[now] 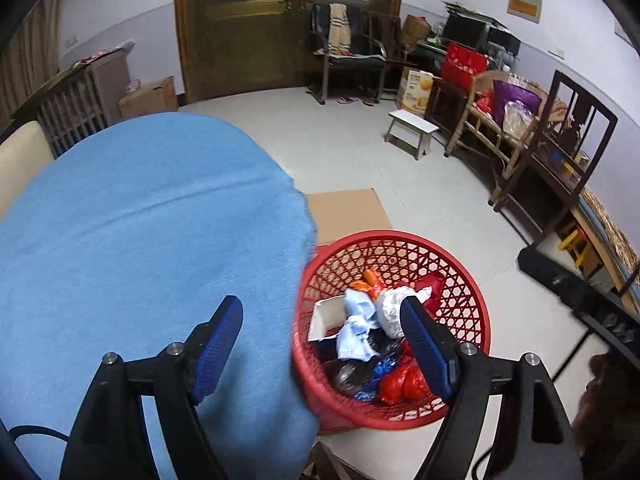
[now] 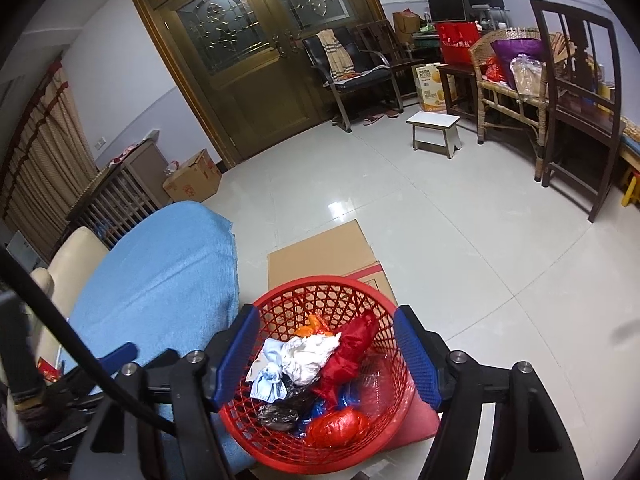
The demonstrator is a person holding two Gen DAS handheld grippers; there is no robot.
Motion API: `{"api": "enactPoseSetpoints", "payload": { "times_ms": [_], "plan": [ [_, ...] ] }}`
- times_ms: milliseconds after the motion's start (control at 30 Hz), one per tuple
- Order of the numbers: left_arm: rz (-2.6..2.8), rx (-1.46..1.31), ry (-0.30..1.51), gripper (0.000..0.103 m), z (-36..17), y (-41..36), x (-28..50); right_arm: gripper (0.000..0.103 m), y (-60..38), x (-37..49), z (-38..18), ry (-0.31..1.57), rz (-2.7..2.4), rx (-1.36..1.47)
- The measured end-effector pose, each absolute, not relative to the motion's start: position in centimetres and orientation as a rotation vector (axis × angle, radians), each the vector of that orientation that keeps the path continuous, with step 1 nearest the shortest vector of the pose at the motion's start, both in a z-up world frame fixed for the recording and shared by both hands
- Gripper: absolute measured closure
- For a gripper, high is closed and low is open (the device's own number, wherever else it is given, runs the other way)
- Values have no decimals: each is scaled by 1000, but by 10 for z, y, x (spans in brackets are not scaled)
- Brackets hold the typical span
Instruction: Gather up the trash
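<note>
A red plastic lattice basket (image 1: 460, 280) stands on the floor beside a blue-covered surface (image 1: 140, 220). It holds several pieces of trash: white crumpled paper (image 1: 390, 306), a pale blue mask (image 1: 356, 328), red bags (image 1: 402, 382), a white box (image 1: 326, 316). My left gripper (image 1: 320, 354) is open and empty, above the blue cover's edge and the basket. In the right wrist view the basket (image 2: 320, 286) sits straight below my right gripper (image 2: 326, 356), which is open and empty over the trash (image 2: 308, 354).
Flat cardboard (image 2: 320, 256) lies on the floor behind the basket. A small white stool (image 2: 434, 130), chairs (image 2: 576, 92), a rattan bench (image 2: 508, 80) and boxes line the far wall by the wooden doors (image 2: 256, 52). A black case (image 1: 560, 280) lies at right.
</note>
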State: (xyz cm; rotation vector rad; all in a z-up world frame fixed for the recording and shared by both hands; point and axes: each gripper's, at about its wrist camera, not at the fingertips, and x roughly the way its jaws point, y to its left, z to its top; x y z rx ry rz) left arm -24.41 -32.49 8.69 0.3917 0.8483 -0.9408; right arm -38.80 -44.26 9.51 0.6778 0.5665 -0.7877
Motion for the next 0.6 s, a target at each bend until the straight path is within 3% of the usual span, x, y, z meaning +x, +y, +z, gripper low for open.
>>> {"api": "enactPoseSetpoints", "payload": {
  "times_ms": [600],
  "plan": [
    [-876, 329, 782, 21, 103, -225, -233, 30, -348, -348, 57, 746, -818, 561]
  ]
}}
